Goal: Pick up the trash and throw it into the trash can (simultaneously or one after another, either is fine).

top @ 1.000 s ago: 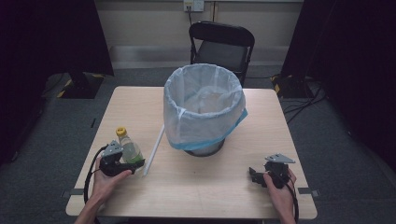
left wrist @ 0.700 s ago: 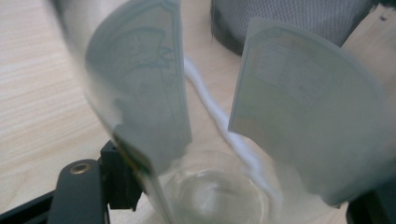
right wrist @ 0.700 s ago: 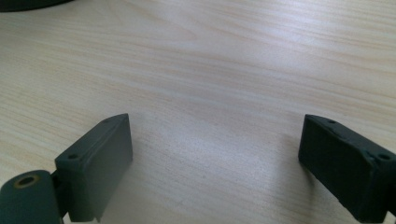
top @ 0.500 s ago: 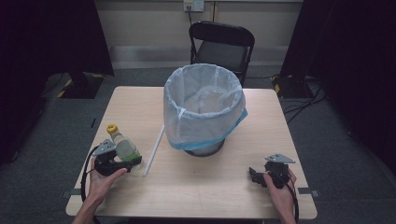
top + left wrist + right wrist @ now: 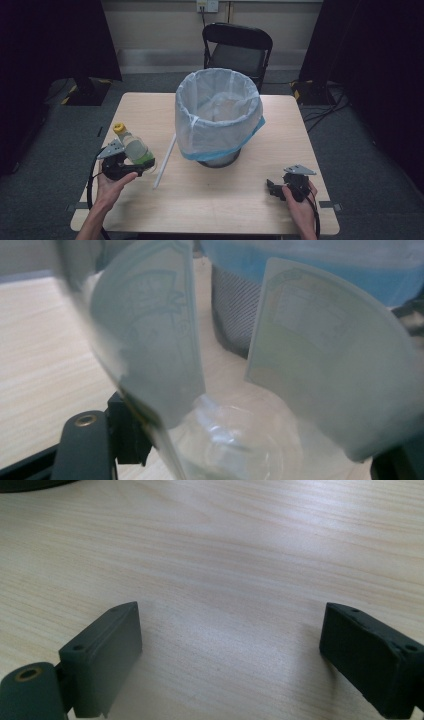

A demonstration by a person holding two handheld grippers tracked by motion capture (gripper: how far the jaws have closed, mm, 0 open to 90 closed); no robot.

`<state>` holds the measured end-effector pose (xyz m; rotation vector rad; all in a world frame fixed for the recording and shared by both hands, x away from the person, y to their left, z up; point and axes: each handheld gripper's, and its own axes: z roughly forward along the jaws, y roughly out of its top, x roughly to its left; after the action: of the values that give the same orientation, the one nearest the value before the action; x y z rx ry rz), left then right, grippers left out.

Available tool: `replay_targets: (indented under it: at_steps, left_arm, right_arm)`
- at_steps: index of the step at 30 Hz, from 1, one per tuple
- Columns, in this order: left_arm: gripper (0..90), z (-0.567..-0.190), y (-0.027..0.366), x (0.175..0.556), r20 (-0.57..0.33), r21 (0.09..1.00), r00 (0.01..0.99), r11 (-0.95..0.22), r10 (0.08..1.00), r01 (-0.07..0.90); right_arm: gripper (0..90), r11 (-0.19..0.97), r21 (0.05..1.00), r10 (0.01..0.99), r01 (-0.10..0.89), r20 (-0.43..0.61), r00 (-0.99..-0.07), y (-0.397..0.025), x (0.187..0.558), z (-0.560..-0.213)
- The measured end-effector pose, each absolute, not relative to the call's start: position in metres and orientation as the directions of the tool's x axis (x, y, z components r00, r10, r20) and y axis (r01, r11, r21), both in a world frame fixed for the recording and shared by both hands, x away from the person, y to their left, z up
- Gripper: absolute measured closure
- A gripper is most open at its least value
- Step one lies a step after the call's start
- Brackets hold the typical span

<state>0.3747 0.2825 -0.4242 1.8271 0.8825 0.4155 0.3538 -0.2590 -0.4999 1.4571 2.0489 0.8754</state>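
Left gripper (image 5: 131, 162): your fingers are clamped round the clear bottle (image 5: 134, 147), yellow cap tilted away from you, at the desk's (image 5: 225, 200) left side.
Right gripper (image 5: 230, 655): fingers spread wide, nothing between them, low over bare desk.
Bin (image 5: 218, 117): bag-lined, mid-desk, well apart from the bottle.
Step, likely: carry the bottle over the rim; clear the white straw (image 5: 165, 160); release only above the opening.

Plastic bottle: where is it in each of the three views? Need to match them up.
High view: plastic bottle at left of the table, held in the left gripper, yellow cap pointing away from the person.
Left gripper view: its clear body and label up close between the jaws.
Right gripper view: bare tabletop between open jaws.
Shared landmark: the lined bin.
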Motion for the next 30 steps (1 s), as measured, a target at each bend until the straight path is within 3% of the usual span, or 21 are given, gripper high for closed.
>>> replay_targets:
  at_steps: [30]
  left_arm:
    - [28.3,-0.364,0.284,0.378,-0.114,0.942,0.683,-0.139,0.721,0.304]
  right_arm:
    - [8.9,0.23,0.73,0.947,0.644,-0.014,-0.322,-0.259,0.354,-0.5]
